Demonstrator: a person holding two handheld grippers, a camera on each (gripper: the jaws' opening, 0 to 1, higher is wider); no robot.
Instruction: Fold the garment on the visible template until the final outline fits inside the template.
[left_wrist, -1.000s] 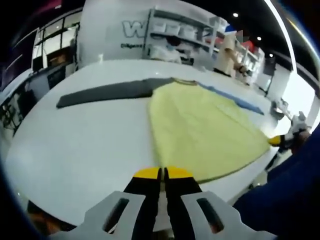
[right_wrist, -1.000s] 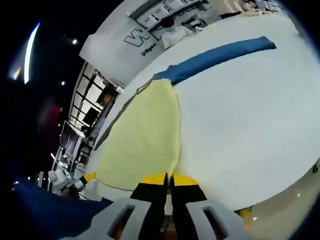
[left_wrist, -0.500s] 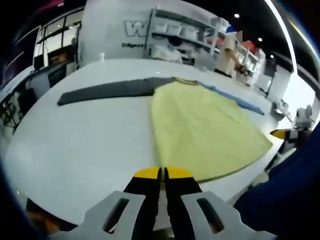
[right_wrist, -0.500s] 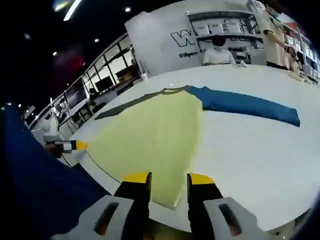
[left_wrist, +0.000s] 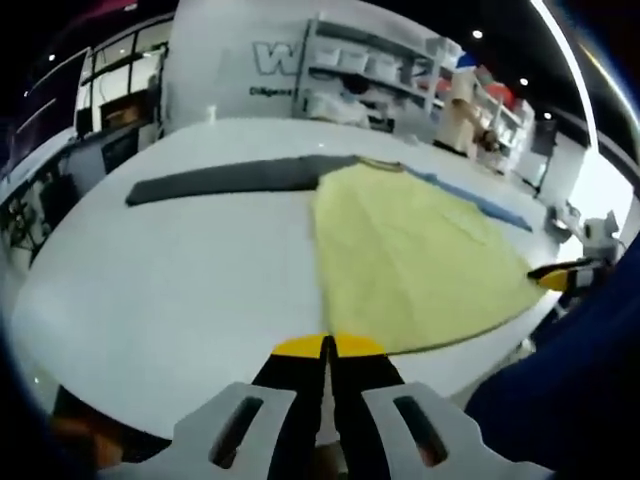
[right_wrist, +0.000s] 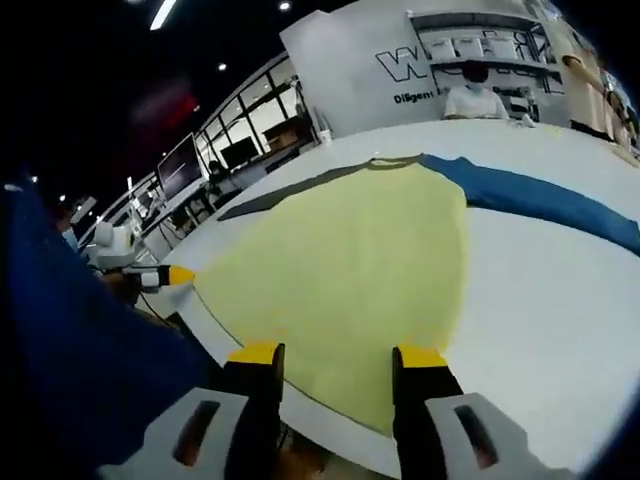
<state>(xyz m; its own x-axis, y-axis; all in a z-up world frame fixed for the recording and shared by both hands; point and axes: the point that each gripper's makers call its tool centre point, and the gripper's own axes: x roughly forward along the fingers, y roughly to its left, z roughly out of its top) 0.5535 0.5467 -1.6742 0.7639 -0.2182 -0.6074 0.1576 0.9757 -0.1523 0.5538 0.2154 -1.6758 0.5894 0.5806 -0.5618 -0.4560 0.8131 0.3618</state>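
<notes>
- Starting the fold, by my reading: the long-sleeved shirt (right_wrist: 360, 270) lies spread flat on the white table (left_wrist: 180, 270), no fold made yet, both sleeves stretched out to the sides.
- In the right gripper view the right gripper (right_wrist: 338, 358) is released, its fingers (right_wrist: 256, 356) parted wide, and the yellow body's bottom hem sits just ahead of and between them.
- In the left gripper view the left gripper (left_wrist: 328, 347) is clenched on nothing, yellow tips pressed together, hovering at the near table edge with the hem's left corner just beyond the tips.
- The shirt's long axis runs straight away from the fingers: hem nearest, collar (left_wrist: 378, 163) farthest. The grey sleeve (left_wrist: 225, 180) points off to the left, the blue sleeve (right_wrist: 545, 198) to the right.
- Next, I judge, the right fingers need to close on the hem, and the left fingers must open before taking their corner.
- I cannot make out a template outline clearly.
</notes>
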